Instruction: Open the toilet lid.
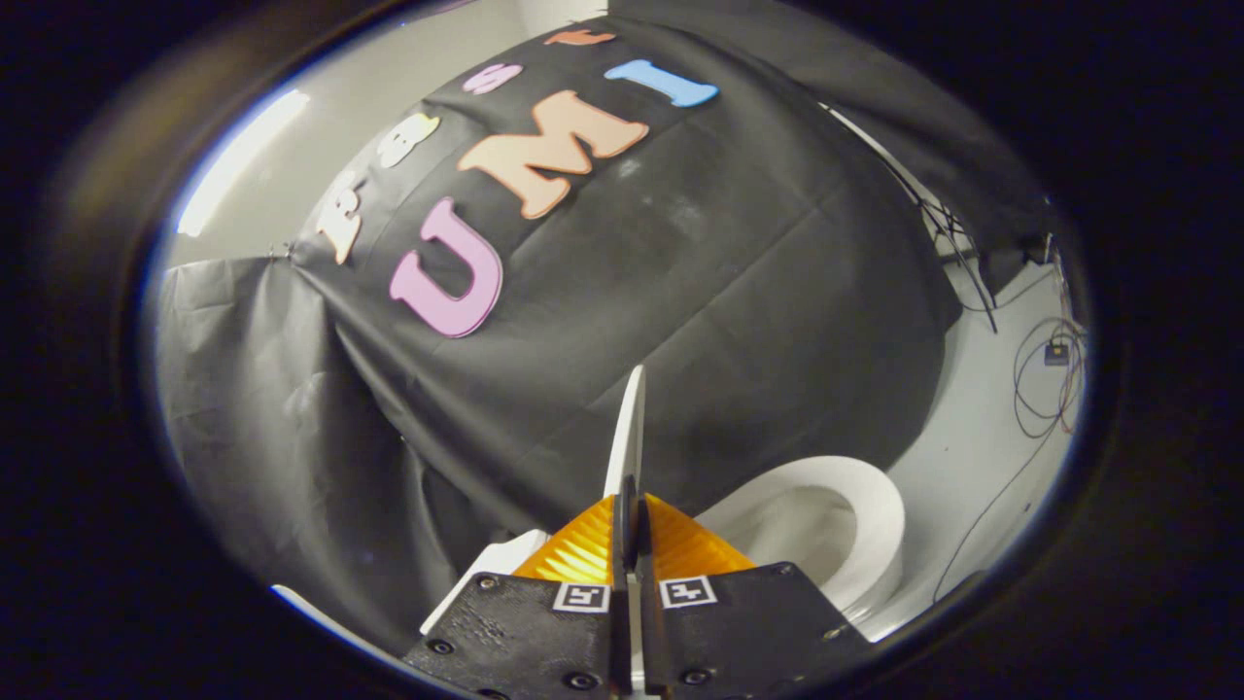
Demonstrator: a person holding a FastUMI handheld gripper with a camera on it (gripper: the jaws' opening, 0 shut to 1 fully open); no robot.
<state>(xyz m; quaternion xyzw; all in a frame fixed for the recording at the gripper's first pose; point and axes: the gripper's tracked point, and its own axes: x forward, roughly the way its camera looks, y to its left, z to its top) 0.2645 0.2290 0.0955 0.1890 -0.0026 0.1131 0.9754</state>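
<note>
The claw (630, 544) has its two fingers pressed together on the rim of the toilet lid (630, 437), pinching the thin white panel between them. The lid runs straight ahead of the fingers, seen edge-on as a narrow white blade standing nearly upright. The grip sits on the free edge, probably because that gives the most leverage for swinging the lid about its hinge, and a pinch on both faces keeps the panel from slipping as it tips back. Judging by how steeply it stands, the lid looks close to fully open.

To the right of the fingers and below the lid, the toilet seat (855, 506) lies uncovered, its white ring curving round the bowl (807, 540). A white corner of the toilet's body (491, 569) shows just left of the fingers.

Beyond the lid hangs the booth's black cloth wall (729, 321), creased and draped. To the right of the toilet the pale floor (972, 457) carries loose thin cables (1045, 379) trailing across it.
</note>
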